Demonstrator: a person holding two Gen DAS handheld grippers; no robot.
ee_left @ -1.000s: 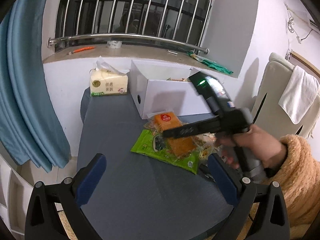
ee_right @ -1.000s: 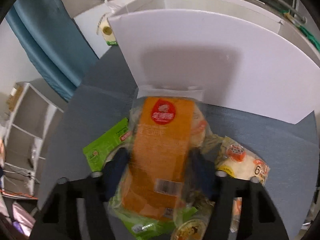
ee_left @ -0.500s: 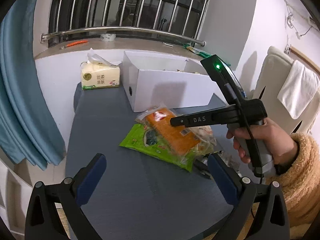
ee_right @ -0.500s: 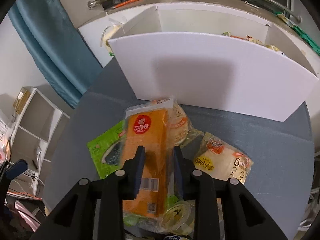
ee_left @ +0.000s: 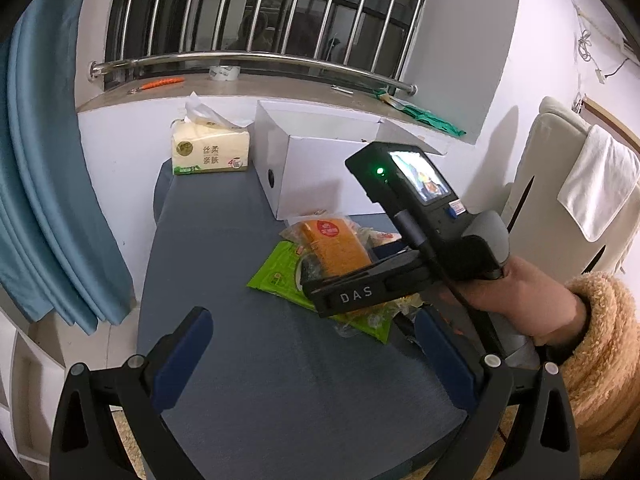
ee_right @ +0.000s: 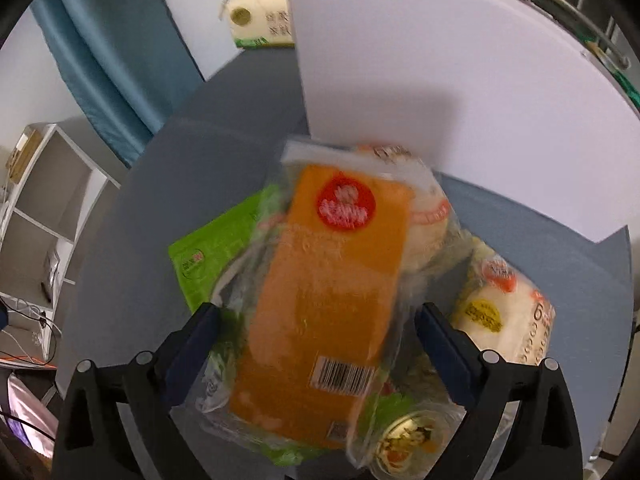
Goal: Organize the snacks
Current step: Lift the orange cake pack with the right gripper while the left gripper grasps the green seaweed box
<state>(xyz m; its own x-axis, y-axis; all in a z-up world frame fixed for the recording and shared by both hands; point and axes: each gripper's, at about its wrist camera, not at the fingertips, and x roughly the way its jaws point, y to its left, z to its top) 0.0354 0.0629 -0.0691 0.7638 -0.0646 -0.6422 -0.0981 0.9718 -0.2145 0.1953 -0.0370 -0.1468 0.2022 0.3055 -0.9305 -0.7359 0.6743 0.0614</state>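
An orange snack pack point(ee_right: 320, 300) in a clear wrapper lies on top of a heap of snacks on the grey table point(ee_left: 248, 360), in front of a white box point(ee_right: 440, 80). My right gripper point(ee_right: 316, 316) points steeply down over it. Its jaws are opening wide, with the pack between them and the pads clear of it. Under the pack lies a green packet point(ee_right: 212, 256). In the left wrist view a hand holds the right gripper's body point(ee_left: 420, 248) above the orange pack point(ee_left: 336, 248). My left gripper point(ee_left: 312, 320) is open and holds nothing, near the table's front.
A pale yellow chips bag point(ee_right: 504, 312), a round bun pack point(ee_right: 424, 220) and a small sealed cup point(ee_right: 408, 436) lie around the heap. A tissue pack point(ee_left: 210, 152) stands left of the white box point(ee_left: 320, 168). A blue curtain point(ee_left: 48, 200) hangs left; a towel-draped chair point(ee_left: 560, 200) stands right.
The right gripper's jaws went from nearly shut above the orange pack to wide open around it, and the gripper came down closer to it. The left gripper barely moved.
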